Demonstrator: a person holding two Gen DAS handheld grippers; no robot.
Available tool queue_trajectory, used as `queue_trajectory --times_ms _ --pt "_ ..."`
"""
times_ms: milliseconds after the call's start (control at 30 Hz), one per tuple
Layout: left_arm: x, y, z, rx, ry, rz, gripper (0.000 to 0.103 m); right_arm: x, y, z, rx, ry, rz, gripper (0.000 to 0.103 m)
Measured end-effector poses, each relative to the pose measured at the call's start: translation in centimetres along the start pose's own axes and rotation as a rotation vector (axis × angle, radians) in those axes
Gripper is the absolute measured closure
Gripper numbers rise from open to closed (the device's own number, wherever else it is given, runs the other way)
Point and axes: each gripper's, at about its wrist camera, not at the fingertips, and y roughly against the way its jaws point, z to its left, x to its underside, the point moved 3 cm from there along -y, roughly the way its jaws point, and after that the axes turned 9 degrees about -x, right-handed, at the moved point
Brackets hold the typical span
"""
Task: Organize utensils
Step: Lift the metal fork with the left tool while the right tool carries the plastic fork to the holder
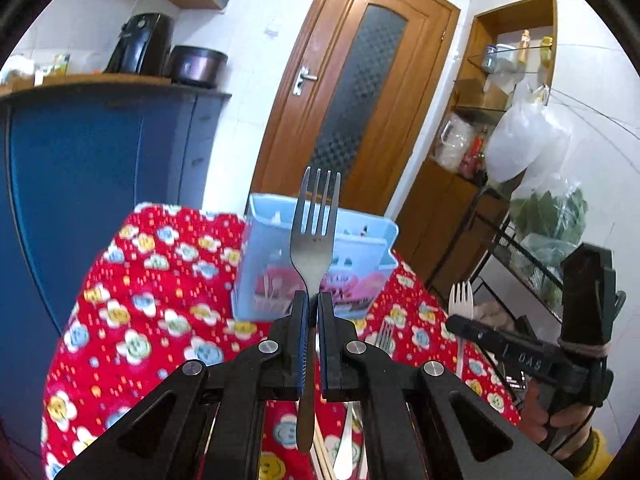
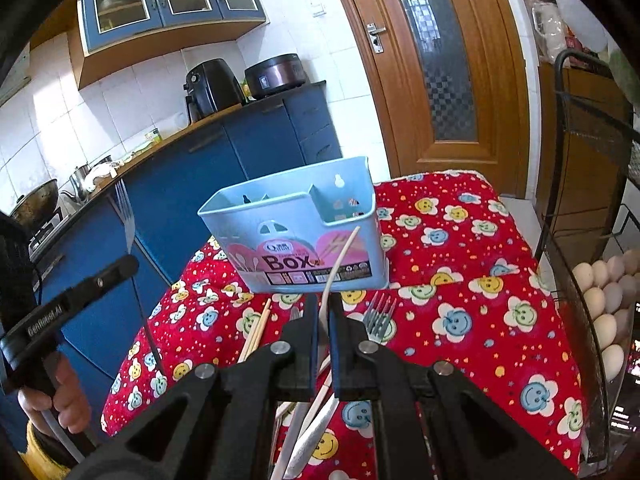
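My left gripper is shut on a steel fork, tines up, held in front of the light blue utensil box. My right gripper is shut on a white plastic utensil whose thin handle points up toward the box. In the left wrist view the right gripper holds that utensil's white forked end at the right. In the right wrist view the left gripper holds the steel fork at the left. The box's compartments look nearly empty.
The box stands on a table with a red flowered cloth. Another steel fork and wooden chopsticks lie on the cloth near my right gripper. A wire rack with eggs is at the right, blue cabinets at the left.
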Motion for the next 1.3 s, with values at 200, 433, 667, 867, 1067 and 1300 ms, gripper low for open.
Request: queue_trajectory --times_ms 200,433,667,867,1067,1300 --pt "-2.7 0.1 -0.3 -0.018 -0.014 -0.051 0.099 -1.3 0.2 0.0 0.016 0.014 -0.022 0.097" --pt "-6.4 -0.5 -0.1 -0.04 -0.004 -0.111 0.099 -3.7 0.2 0.0 0.027 0.033 -0.057 0.097" --pt "-10.1 -1.9 -0.5 -0.058 0.016 -0.16 0.099 -7.5 -0.4 0.1 0.047 0.064 -0.109 0.097" --pt "-12.7 -3.4 -1.5 -0.086 -0.004 -0.215 0.099 -10.8 -1.4 0.1 0.093 0.101 -0.166 0.097" --pt "-13.5 -5.9 -1.9 -0.117 -0.022 -0.241 0.099 -13.8 -2.9 0.1 0.173 0.165 -0.235 0.097" --pt "-13.1 -8.8 -1.6 -0.141 -0.021 -0.244 0.099 -15.3 -6.0 -0.6 0.249 0.215 -0.294 0.097"
